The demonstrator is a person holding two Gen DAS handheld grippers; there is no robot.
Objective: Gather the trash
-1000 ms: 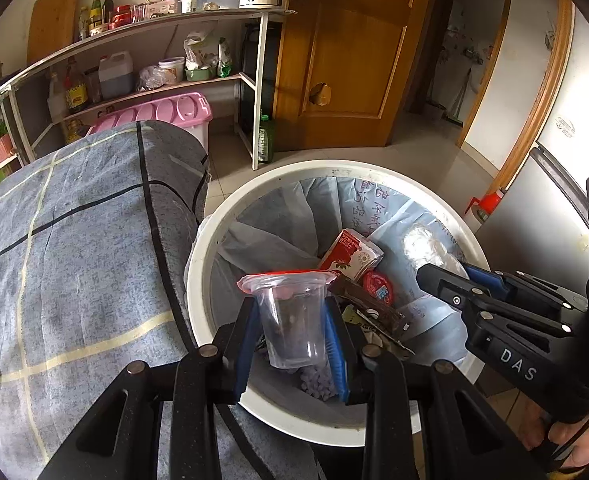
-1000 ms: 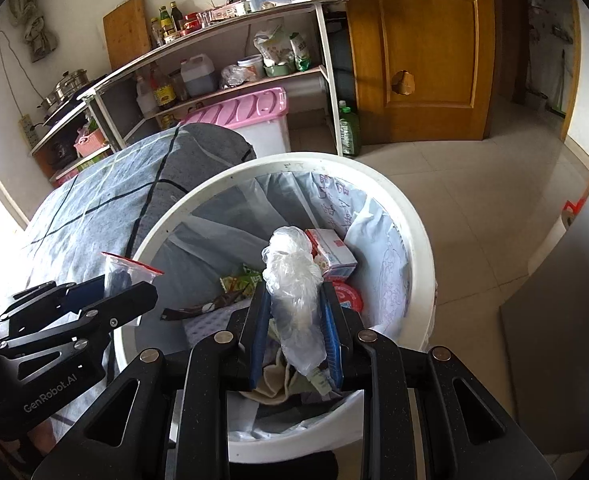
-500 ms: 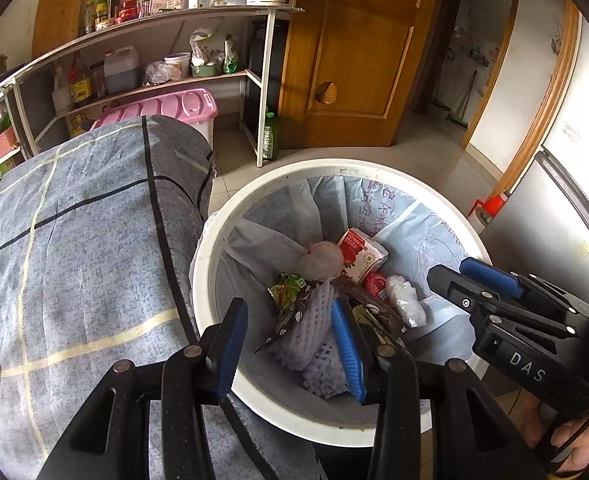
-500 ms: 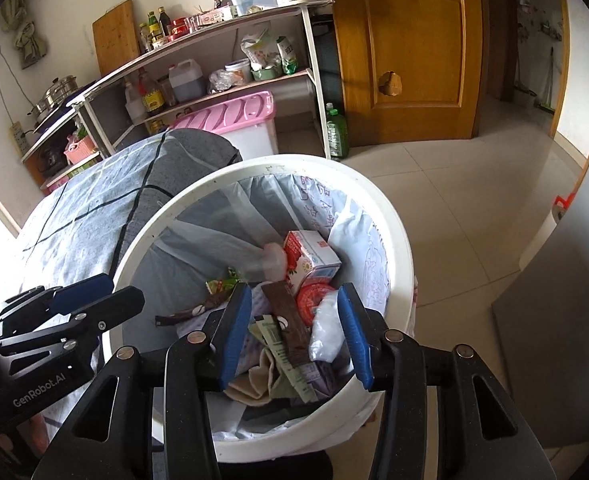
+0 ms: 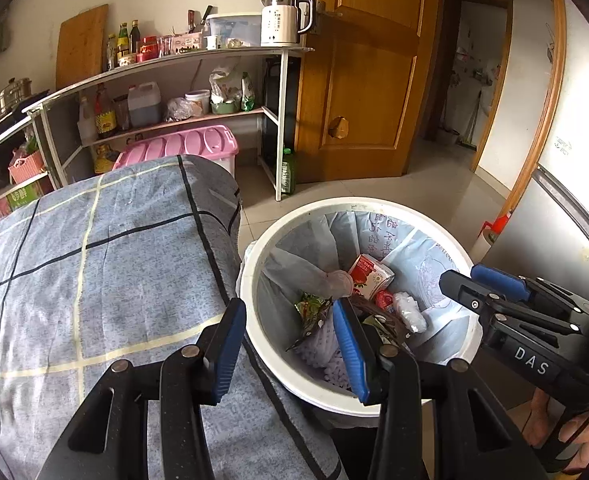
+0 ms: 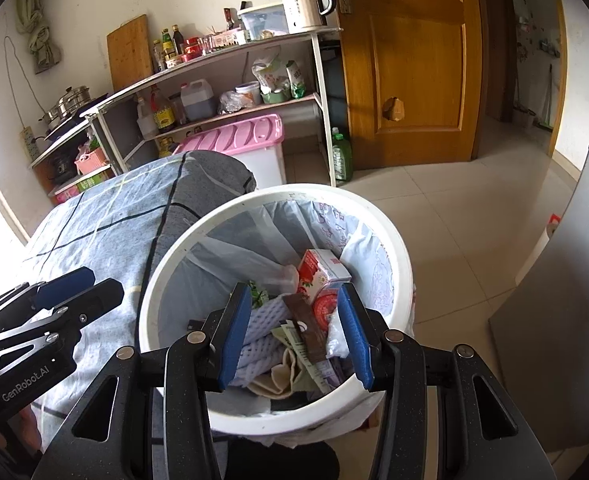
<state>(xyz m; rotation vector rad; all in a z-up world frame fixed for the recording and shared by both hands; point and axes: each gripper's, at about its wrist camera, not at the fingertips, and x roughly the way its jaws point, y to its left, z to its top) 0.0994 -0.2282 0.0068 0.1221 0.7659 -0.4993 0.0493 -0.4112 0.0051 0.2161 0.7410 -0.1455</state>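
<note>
left gripper (image 5: 290, 344) & right gripper (image 6: 296, 330) both spread, nothing pinched, at frame bottom. round white plastic bin w/ pale liner (image 6: 394, 248) sits mid-frame (red carton (image 6: 320, 274), crumpled clear bag (image 5: 408, 312) inside).

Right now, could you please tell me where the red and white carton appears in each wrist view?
Left wrist: red and white carton lies right of centre, deep inside the white bin.
Right wrist: carton sits at centre, just above the blue pads.
Shared landmark: white kettle on the shelf.

Glossy white plastic bin (image 5: 254, 304), matt cloth (image 5: 94, 264)
</note>
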